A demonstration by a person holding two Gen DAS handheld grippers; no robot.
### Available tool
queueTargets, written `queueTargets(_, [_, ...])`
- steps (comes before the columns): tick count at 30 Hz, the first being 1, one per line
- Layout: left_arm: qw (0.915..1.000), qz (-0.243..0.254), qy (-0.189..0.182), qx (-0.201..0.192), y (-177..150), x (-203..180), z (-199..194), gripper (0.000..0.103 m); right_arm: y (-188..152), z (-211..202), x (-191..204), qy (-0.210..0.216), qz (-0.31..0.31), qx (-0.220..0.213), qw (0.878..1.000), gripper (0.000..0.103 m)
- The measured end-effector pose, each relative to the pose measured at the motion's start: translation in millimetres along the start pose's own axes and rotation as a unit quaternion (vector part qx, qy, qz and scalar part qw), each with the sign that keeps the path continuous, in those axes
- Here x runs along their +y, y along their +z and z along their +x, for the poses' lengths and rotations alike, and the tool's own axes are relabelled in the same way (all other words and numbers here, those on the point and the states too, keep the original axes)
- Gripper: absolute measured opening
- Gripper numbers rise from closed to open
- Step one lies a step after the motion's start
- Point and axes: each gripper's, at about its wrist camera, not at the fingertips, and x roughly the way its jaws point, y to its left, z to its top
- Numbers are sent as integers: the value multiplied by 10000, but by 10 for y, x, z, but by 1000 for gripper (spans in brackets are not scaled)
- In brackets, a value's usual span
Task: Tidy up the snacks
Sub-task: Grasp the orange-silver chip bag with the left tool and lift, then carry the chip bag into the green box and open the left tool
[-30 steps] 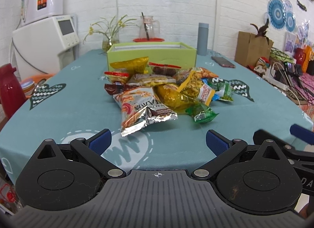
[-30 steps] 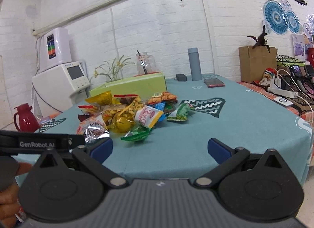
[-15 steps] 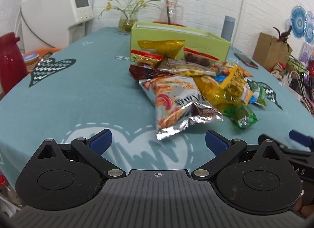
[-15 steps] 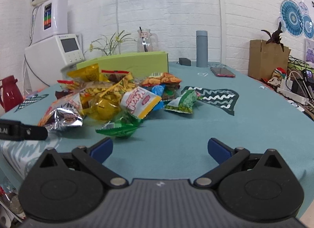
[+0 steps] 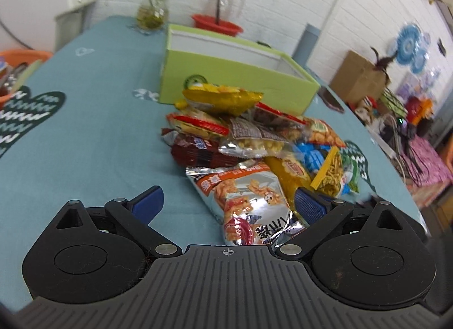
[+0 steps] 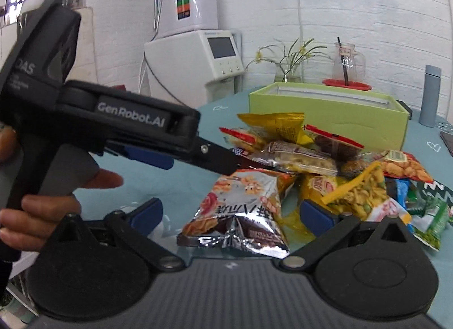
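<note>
A pile of snack packets (image 5: 254,142) lies on the teal tablecloth in front of an open lime-green box (image 5: 235,74). Nearest is a silver and orange chip bag (image 5: 249,201), also in the right wrist view (image 6: 240,210). My left gripper (image 5: 226,204) is open, its blue pads either side of that bag's near end, just above it. My right gripper (image 6: 232,213) is open, low over the same bag. In the right wrist view the left gripper's body (image 6: 130,131) reaches in from the left over the pile.
Behind the box stand a flower vase (image 5: 150,15), a glass jug on a red tray (image 5: 218,22) and a grey bottle (image 6: 431,94). A white dispenser (image 6: 195,51) stands beyond the table. A phone (image 5: 331,100) and clutter lie at right.
Both grippers have moved forward and down to the pile. The silver chip bag now sits between the open pads of each. The left gripper has entered the right wrist view.
</note>
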Motion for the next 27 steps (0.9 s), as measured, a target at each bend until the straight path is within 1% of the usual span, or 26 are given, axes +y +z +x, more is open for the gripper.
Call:
queueTargets(2, [9998, 26, -128, 177, 31, 20, 131, 86, 21, 177, -35, 76, 29, 234, 9997, 102])
queueTargets(3, [9995, 37, -178, 275, 47, 27, 199, 84, 24, 237, -40, 115, -6, 279, 9995, 102])
queueTargets(5, [9985, 55, -266, 482, 54, 43, 320, 78, 46, 312, -20, 119, -111, 364, 9992, 102])
queueTargets(8, [9969, -28, -505, 608, 12, 106, 414, 78, 33, 374, -23, 169, -98, 477, 9987, 102])
queueTargets(9, [9959, -103, -605, 660, 1, 144, 427, 77, 18, 389, -15, 165, -127, 542, 9983, 102])
queueTargets(10, [9946, -205, -721, 723, -14, 188, 434, 73, -1, 413, -10, 172, -112, 638, 9978, 100])
queueTargets(11, [9936, -276, -828, 712, -37, 227, 422, 68, -25, 433, -12, 176, -64, 738, 9971, 87])
queueTargets(12, [9927, -306, -925, 704, -60, 261, 395, 63, -47, 424, -3, 146, -67, 738, 9971, 86])
queueTargets(13, [9904, -374, -1101, 754, -83, 300, 367, 44, -62, 397, 18, 150, -81, 743, 9971, 84])
queueTargets(14, [9873, -540, -1274, 783, -102, 345, 326, 38, -55, 377, 35, 159, -82, 782, 9968, 81])
queueTargets(15, [9866, -631, -1276, 793, -103, 364, 274, 37, -37, 340, 54, 242, -59, 813, 9964, 80])
queueTargets(17, [9877, -593, -1251, 730, -43, 343, 110, 37, 43, 268, 69, 449, 41, 798, 9958, 78])
queueTargets(18, [9887, -534, -1236, 655, 16, 322, 15, 37, 114, 223, 87, 524, 13, 726, 9960, 78])
queueTargets(20, [9915, -345, -1202, 370, 198, 262, -178, 38, 302, 145, 117, 597, -149, 471, 9970, 80])
queueTargets(22, [9932, -135, -1153, 23, 485, 197, -310, 40, 594, 142, 70, 626, -332, 135, 9974, 80])
queueTargets(24, [9938, 117, -1072, -261, 837, 150, -295, 40, 901, 262, -63, 572, -507, -140, 9970, 80])
queueTargets(27, [9933, 369, -990, -478, 1458, 130, -10, 40, 1393, 643, -432, 466, -514, -289, 9972, 80])
